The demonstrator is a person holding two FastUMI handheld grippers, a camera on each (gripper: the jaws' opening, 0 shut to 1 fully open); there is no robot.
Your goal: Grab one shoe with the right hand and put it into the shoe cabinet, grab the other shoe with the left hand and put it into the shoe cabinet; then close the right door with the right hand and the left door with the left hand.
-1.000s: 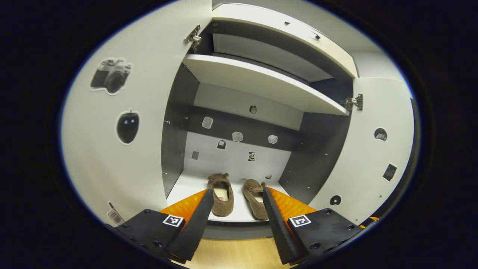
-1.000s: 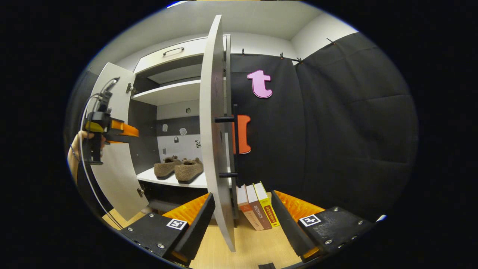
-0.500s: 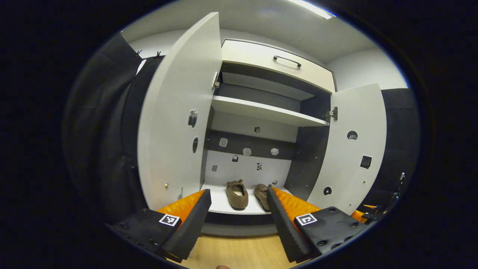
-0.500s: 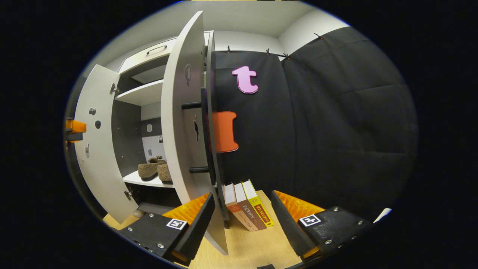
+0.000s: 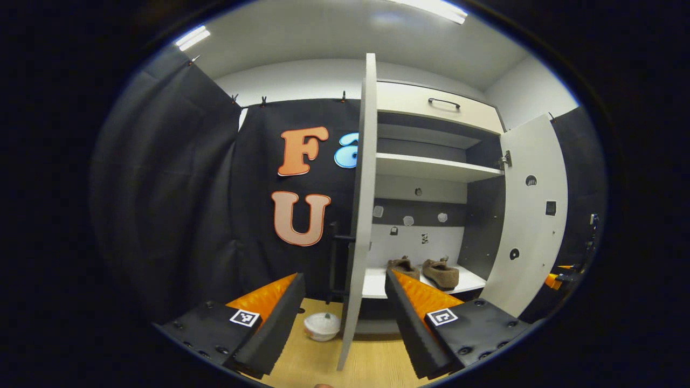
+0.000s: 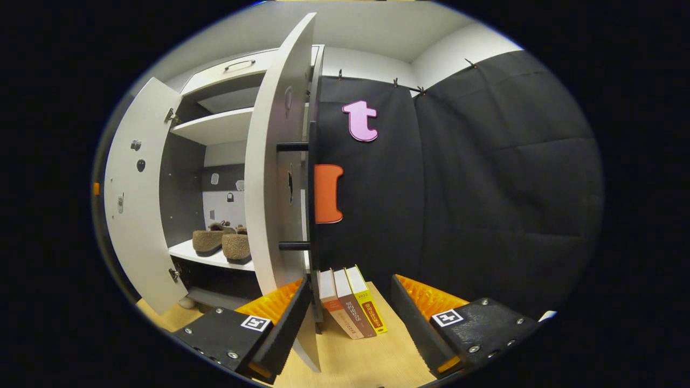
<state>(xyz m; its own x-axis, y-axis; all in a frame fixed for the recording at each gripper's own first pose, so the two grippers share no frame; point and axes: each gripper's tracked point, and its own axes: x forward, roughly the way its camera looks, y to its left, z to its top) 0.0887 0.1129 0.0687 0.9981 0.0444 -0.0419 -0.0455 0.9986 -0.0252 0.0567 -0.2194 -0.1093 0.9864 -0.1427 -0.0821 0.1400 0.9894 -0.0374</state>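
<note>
Both fuzzy brown slippers side by side on the white cabinet's lower shelf; doors open. Left gripper and right gripper fingers spread, empty.

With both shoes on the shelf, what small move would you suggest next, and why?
Probably ease the right hand-held gripper leftward against the right door's outer face to push it shut. Both shoes sit inside the cabinet, both doors stand open, and this door's edge lies between its open fingers.
</note>
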